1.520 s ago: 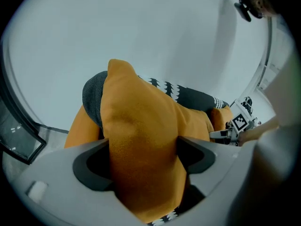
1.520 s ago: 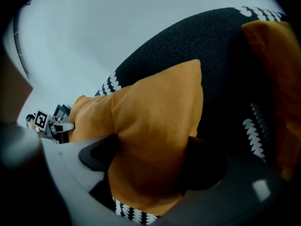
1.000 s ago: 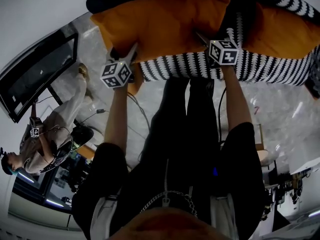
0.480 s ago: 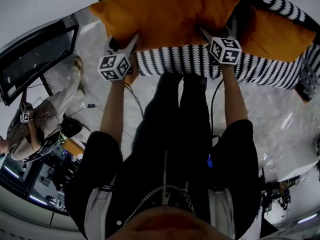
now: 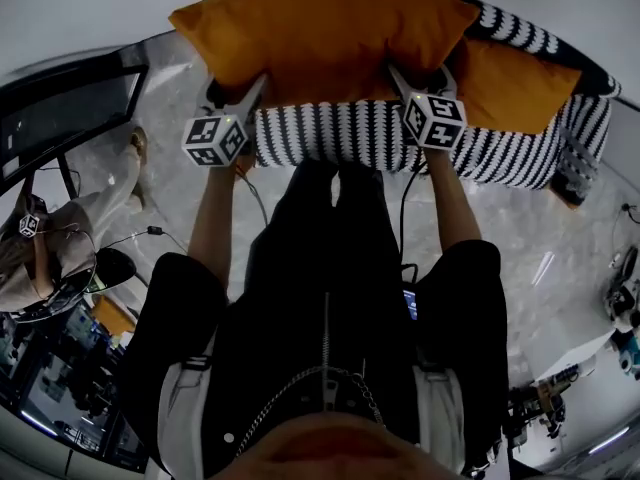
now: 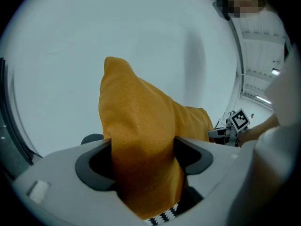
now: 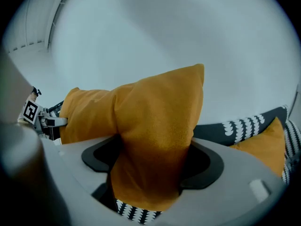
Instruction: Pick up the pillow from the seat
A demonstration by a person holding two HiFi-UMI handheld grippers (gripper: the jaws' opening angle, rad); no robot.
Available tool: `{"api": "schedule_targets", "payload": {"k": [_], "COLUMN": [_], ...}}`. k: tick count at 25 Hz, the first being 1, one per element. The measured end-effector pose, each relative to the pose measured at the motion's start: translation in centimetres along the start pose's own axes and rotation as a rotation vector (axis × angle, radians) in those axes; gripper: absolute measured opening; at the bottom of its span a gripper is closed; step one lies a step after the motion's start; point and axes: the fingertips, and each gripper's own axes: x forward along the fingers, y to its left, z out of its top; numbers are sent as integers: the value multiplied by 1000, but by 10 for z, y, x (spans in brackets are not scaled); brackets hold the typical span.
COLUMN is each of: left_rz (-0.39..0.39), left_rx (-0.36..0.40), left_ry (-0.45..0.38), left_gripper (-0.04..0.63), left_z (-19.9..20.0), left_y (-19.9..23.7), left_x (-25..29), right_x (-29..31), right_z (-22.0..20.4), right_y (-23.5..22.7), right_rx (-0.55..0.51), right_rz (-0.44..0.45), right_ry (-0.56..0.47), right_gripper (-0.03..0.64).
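Observation:
An orange pillow [image 5: 320, 33] hangs lifted above the black-and-white patterned seat [image 5: 350, 133], held at both near corners. My left gripper [image 5: 240, 96] is shut on its left corner, and the orange fabric [image 6: 141, 149] fills the space between the jaws. My right gripper [image 5: 405, 83] is shut on the right corner, with fabric [image 7: 155, 145] bunched between its jaws. Each gripper's marker cube shows in the other's view: the right one [image 6: 240, 120] and the left one [image 7: 30, 111].
A second orange pillow [image 5: 515, 83] lies on the seat at the right. A person [image 5: 40, 258] sits at the left next to a dark table [image 5: 60, 118]. The person's black-clad legs [image 5: 330, 268] stand on a marbled floor [image 5: 550, 238] before the seat.
Both grippers have raised the orange pillow clear of the seat and drawn it toward the person. More of the patterned seat front shows beneath it.

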Motion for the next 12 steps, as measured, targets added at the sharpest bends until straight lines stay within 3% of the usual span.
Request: {"api": "schedule_targets", "payload": {"k": [6, 12], "left_rz": [-39, -66], "left_rx": [9, 20], "left_ry": [-73, -138], "left_gripper": [376, 376], "left_z": [41, 67], "left_y": [-29, -59], "left_x": [-25, -45], "right_x": [-55, -100], "right_z": [46, 79], "right_y": [9, 11], "right_rx": [-62, -127], "right_rz": [-58, -61], "right_ry": [-80, -122], "right_gripper": [399, 388]}}
